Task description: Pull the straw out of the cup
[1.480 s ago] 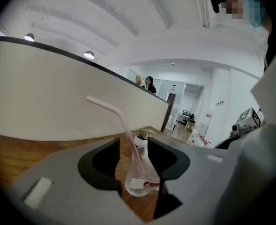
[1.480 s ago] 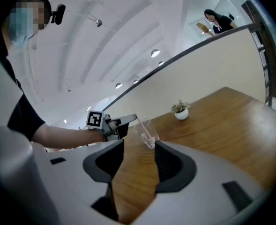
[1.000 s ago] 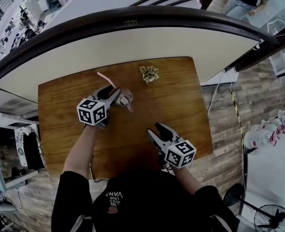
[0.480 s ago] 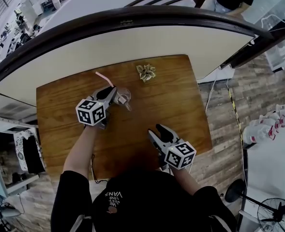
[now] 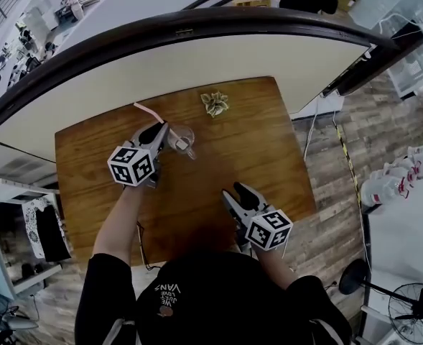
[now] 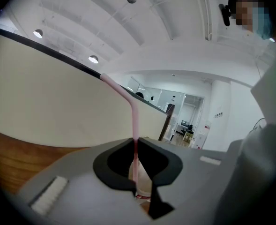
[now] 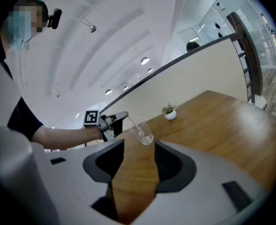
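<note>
Jaws: left gripper (image 6: 136, 143) closing, pinching one straw (image 6: 133, 116); one cup (image 5: 184, 137).

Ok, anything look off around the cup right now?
Yes: the cup is tilted toward the left gripper, whose jaws are closing on the straw, instead of standing upright on the table. Nothing spilled that I can see.

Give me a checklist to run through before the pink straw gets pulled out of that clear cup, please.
1. Grip on the straw: ok. The left gripper has its jaws closing, with the straw pinched between them below its bend.
2. Hold on the cup: not ok. The right gripper is open, empty and apart from it.
3. Cup base flat on the table: cannot tell.
4. The small plant out of the way: ok, it stands apart, near the far edge.
</note>
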Demonstrator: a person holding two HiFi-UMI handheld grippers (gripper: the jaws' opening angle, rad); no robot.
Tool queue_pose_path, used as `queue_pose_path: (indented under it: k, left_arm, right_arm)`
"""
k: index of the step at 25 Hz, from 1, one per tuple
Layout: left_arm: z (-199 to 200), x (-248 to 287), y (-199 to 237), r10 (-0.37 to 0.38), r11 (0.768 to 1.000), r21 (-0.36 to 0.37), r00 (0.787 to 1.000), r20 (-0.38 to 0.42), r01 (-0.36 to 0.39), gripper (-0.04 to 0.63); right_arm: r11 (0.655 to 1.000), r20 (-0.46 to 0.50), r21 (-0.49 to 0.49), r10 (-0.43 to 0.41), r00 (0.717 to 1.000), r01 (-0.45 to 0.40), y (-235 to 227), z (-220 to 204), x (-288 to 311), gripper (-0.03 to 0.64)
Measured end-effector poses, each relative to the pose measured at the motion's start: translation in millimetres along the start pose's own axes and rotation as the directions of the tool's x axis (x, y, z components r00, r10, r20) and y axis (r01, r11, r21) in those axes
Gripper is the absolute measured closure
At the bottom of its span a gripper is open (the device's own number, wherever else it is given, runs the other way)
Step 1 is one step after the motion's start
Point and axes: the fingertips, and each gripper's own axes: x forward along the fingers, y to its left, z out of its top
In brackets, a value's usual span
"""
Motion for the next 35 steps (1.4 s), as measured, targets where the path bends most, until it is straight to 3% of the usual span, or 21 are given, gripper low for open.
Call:
queue_pose_path:
  k: [18,35]
  left_arm:
    - [52.8,-62.2,-50.1,-0.114,0.99,0.1,0.986,0.122,0.102,0.561]
    - [38.7,-165.8,-78.3,-0.156,0.979,0.156,0.977,0.145,0.133,0.561]
  right_arm:
    - [0.998,0.088,-0.005,-0.061,0.994,0.062,49.0,-13.0,-24.3,0.443]
    - [0.992,0.154,-0.054,-0.106,0.982,0.116,107.3,-38.0,-50.1,0.443]
